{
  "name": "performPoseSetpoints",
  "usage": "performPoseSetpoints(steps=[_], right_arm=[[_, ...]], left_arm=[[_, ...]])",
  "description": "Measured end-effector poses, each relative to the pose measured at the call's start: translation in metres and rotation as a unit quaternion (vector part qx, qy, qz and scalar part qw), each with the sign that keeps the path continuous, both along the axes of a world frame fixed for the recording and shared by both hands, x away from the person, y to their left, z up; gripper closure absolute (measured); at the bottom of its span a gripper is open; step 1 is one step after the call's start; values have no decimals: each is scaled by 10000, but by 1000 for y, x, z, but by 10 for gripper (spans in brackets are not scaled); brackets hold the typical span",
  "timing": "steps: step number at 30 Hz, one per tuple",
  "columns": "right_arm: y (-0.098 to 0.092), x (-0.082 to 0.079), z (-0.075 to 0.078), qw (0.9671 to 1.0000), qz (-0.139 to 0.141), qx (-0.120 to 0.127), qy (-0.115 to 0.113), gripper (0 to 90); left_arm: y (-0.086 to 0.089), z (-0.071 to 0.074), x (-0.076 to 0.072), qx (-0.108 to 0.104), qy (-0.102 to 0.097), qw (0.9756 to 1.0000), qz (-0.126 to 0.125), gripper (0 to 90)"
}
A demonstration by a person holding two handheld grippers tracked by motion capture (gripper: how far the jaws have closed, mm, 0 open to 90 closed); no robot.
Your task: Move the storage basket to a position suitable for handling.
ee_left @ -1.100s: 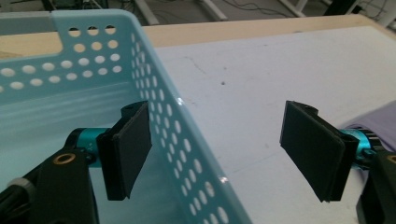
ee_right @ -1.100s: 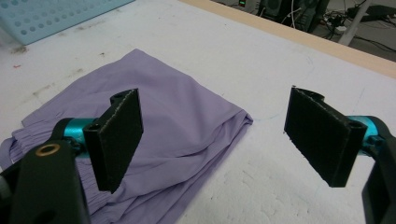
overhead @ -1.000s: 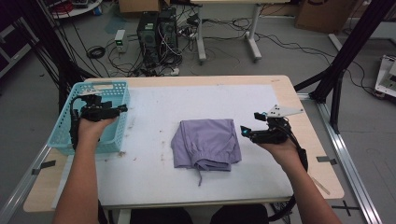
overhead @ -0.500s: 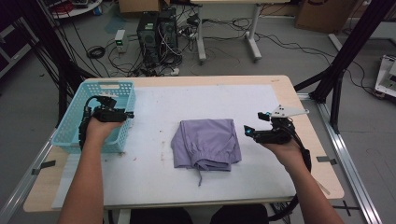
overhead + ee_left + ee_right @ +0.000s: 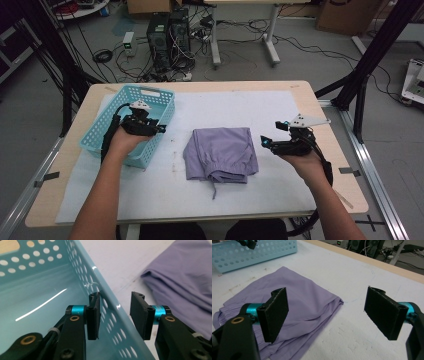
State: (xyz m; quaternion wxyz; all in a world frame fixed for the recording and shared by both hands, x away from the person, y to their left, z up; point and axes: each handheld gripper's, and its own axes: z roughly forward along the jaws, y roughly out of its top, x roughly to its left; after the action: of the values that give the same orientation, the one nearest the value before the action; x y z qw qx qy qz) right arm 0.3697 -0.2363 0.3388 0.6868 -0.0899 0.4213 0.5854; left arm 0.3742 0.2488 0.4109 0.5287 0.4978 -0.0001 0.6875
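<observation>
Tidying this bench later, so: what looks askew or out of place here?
The teal basket sits skewed to the table edges, its wall between the left gripper's jaws. A drawstring trails loose from the folded purple garment. Nothing is spilled or damaged.

no readable text, no labels, no brands, no numbers, no signs

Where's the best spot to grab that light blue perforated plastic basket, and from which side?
Probably the light blue perforated plastic basket is best taken by its long wall facing the folded purple cloth, from above. That thin upright wall has a free top rim, and the left gripper already straddles it, one of its fingers inside, the other outside, with a gap on the outer side.
</observation>
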Motion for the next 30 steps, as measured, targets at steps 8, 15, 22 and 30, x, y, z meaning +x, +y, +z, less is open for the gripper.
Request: performPoseSetpoints(steps=[8,15,22,30], right_arm=[[8,0,1,10000,-25,-69,7,200],[8,0,2,10000,10,-50,3,199],[8,-1,2,10000,10,-56,17,199],[7,-10,0,9999,9,-90,-106,199]], left_arm=[[-8,-3,3,163,75,9998,58,611],[0,-5,-7,-98,-287,9994,-191,465],[12,-15,-27,-353,-640,9953,-640,332],[4,-29,-53,-93,-1003,9900,-986,252]])
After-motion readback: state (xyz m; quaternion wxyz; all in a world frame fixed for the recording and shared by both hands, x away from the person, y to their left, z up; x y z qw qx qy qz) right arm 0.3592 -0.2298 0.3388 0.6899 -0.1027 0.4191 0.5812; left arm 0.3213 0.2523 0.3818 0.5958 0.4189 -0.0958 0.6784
